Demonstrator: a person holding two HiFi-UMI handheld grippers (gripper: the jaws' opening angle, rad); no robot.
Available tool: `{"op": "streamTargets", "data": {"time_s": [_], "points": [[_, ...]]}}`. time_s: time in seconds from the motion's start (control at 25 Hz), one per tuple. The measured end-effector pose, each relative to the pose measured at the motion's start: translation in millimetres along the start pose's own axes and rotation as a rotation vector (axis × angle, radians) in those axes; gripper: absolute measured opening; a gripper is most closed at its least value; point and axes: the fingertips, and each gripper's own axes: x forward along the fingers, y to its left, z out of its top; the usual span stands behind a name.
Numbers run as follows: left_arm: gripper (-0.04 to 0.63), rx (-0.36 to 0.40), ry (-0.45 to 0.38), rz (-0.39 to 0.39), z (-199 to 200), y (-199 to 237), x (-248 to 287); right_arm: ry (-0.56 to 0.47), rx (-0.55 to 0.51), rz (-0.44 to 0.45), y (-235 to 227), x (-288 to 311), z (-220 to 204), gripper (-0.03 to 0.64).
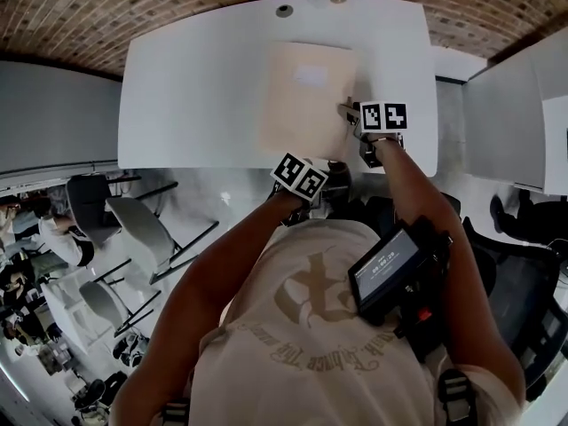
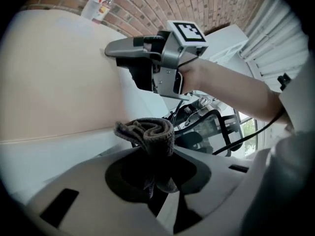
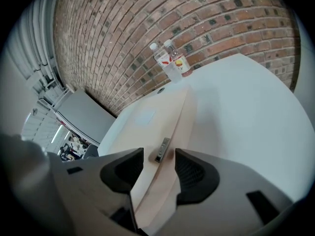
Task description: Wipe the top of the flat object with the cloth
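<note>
Because it is soft and limp, the one grey cloth (image 2: 147, 133) sits bunched between the tightly pinching jaws of the left gripper (image 2: 155, 168), by the near edge of the white table (image 1: 195, 87). Farther on, the right gripper (image 3: 158, 163) clamps the right edge of the single tan board (image 1: 306, 96) lying on that table. The board is probably light and stiff, and best steadied at that edge. Two bottles (image 3: 171, 63) stand farthest.

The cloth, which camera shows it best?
The left gripper view: the grey cloth sits bunched between the left gripper's jaws. The head view does not show it under that gripper; the right gripper view misses it.
</note>
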Motion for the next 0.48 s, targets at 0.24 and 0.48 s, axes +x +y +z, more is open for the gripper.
{"op": "streamTargets", "data": {"time_s": [0.24, 0.48], "points": [[0.109, 0.060, -0.235, 0.005, 18, 1, -70, -0.120, -0.011, 0.006, 11, -33, 14, 0.119], [0.109, 0.040, -0.491, 0.196, 30, 51, -163, -0.221, -0.105, 0.009, 34, -64, 28, 0.038]]}}
